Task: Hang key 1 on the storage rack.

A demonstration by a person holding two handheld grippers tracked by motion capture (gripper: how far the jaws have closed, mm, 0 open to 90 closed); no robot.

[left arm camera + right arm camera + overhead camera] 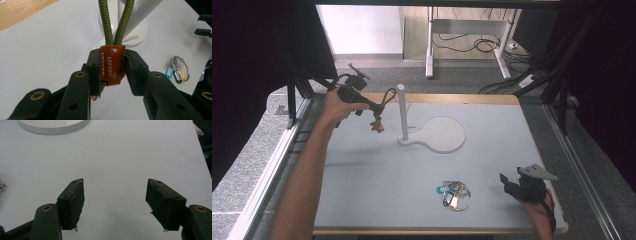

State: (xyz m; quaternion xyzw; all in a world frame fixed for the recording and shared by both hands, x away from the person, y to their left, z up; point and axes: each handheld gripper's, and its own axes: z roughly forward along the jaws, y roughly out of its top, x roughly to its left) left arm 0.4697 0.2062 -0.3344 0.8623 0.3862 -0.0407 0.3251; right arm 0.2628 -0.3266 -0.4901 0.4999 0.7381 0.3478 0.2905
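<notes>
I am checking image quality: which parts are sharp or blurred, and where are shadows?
Left gripper view: the leather tab is sharp, the keys behind are soft. Right gripper view: the pads are sharp on evenly lit table. High view: a soft arm shadow lies on the table, the surroundings are dark.

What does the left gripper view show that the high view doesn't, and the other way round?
Left gripper view alone: white stitching and lettering on the brown leather tab, clamped between the jaws of the left hand-held gripper. High view alone: the person's forearm, the right hand-held gripper near the table's front right corner, and the full height of the white post. Both: the green cord loop, the stand's white base, and the key bunch.
</notes>
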